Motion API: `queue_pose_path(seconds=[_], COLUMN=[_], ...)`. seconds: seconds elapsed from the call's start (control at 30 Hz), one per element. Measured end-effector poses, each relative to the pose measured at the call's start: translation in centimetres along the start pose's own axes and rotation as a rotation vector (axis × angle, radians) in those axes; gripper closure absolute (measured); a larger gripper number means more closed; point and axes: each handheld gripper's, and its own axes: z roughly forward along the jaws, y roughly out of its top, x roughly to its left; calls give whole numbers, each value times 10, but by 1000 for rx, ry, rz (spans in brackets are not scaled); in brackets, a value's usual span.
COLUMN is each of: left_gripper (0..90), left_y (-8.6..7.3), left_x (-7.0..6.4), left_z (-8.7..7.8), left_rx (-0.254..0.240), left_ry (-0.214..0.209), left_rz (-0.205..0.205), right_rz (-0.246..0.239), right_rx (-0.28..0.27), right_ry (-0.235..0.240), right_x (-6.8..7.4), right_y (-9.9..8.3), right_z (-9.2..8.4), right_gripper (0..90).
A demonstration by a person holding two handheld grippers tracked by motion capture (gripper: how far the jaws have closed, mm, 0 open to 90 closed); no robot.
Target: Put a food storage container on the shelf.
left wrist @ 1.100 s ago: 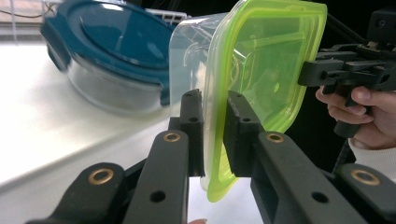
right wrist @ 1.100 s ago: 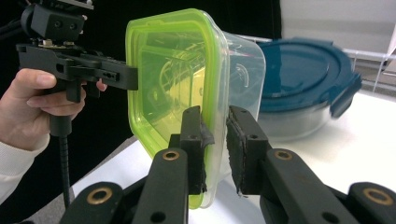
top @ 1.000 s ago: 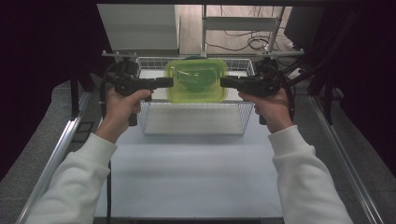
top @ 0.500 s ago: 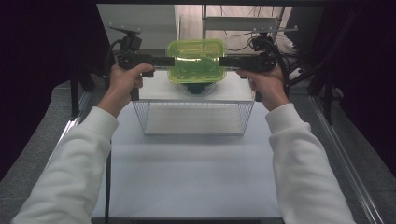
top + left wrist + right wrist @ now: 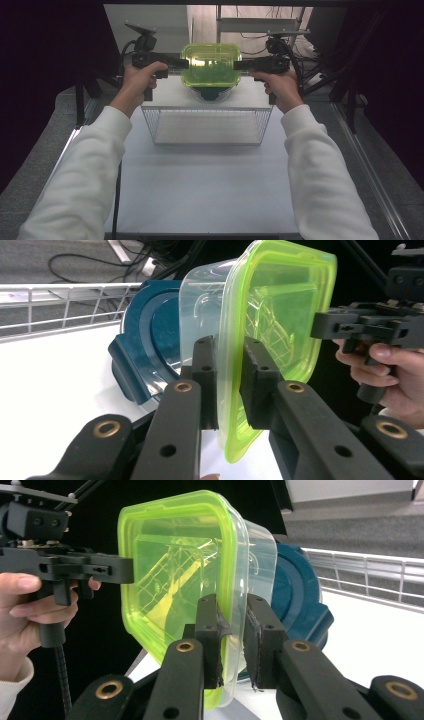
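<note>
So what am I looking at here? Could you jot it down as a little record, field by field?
Held thing: clear box with a green lid
Left claw: shut on the lid's rim
Right claw: shut on the opposite rim
Box position: lifted, beyond the wire basket
Under the box: dark blue dish on the white table
Basket: nothing seen in it
</note>
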Motion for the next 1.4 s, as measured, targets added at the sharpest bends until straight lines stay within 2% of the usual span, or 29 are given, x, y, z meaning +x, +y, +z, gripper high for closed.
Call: queue_pose_path(seconds=[0.1,0.2,0.33,0.5,0.67,0.8,0.87,0.97,1.0,1.07,1.13,1.23,1.33,1.4], left_gripper=[778,775,762,737,708,679,595,412,362,309,293,286,269,267], left_y=[3,7,10,12,11,11,10,10,10,9,8,3,-4,-10], left_x=[4,9,18,25,32,31,30,28,27,24,20,12,4,-1], left_z=[2,5,11,17,21,23,24,22,21,16,11,1,-12,-18], left_rx=[-5,-16,-24,-38,-37,-49,-63,-95,-101,-115,-123,-138,-172,-161], left_ry=[-17,-14,-20,-26,-35,-15,-5,28,29,28,29,31,39,58], left_rz=[-37,-63,-103,-137,-148,-133,-124,-103,-98,-81,-58,-11,23,58], right_rz=[43,91,119,177,213,227,214,182,163,134,110,39,-28,-72], right_rx=[0,3,10,1,-12,-10,-13,-21,-37,-82,-94,-111,-118,-107], right_ry=[9,16,7,26,42,53,49,20,-5,-14,-18,-41,-40,-41], right_x=[-6,-13,-17,-27,-31,-32,-31,-28,-26,-23,-21,-14,-9,-6], right_y=[2,5,8,10,10,9,8,8,8,6,5,2,-3,-8], right_z=[3,8,14,21,24,25,25,25,23,18,14,3,-7,-11], right_gripper=[769,755,736,711,686,654,570,368,347,304,279,253,246,238])
